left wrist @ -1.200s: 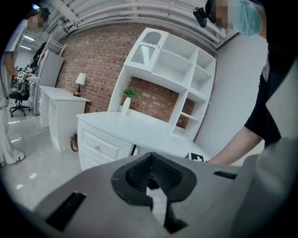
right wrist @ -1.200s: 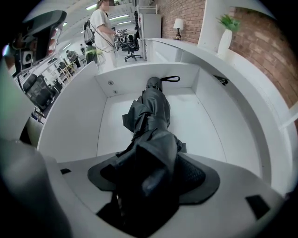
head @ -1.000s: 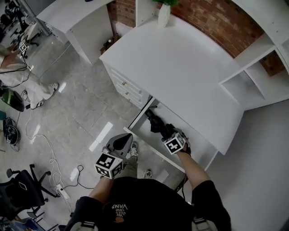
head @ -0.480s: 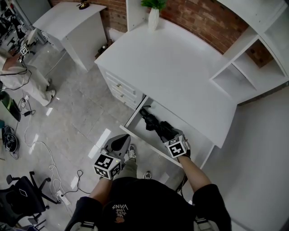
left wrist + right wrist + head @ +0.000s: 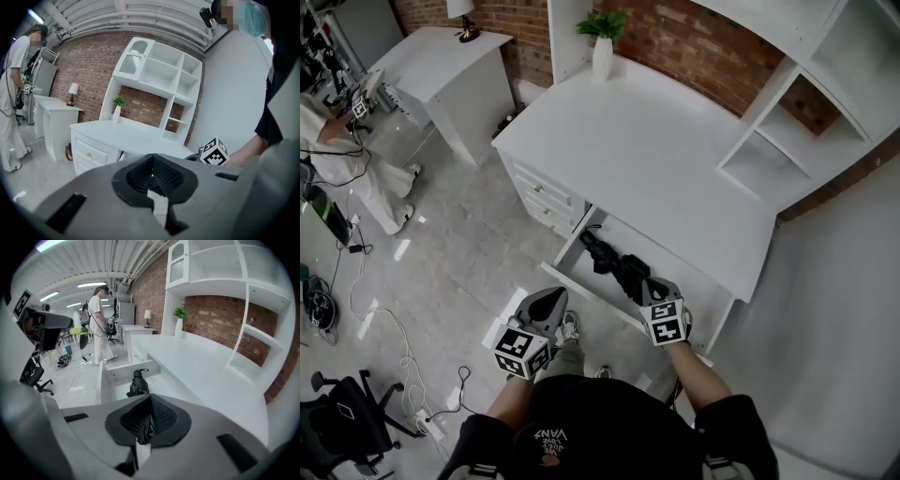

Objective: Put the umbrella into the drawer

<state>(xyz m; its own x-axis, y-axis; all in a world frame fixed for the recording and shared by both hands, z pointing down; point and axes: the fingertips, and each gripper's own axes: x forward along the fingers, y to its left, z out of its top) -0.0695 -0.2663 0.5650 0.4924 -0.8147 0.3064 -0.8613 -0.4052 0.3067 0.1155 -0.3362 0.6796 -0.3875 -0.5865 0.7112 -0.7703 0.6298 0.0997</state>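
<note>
Two grippers show, both empty: the right gripper (image 5: 645, 284) has just closed its jaws with nothing between them, and the left gripper (image 5: 551, 298), jaws likewise together, hangs just near of the drawer (image 5: 581, 290) front. The black umbrella (image 5: 609, 259) lies lengthwise in the open drawer under the desk (image 5: 637, 159). Its near end is hidden behind the right gripper.
</note>
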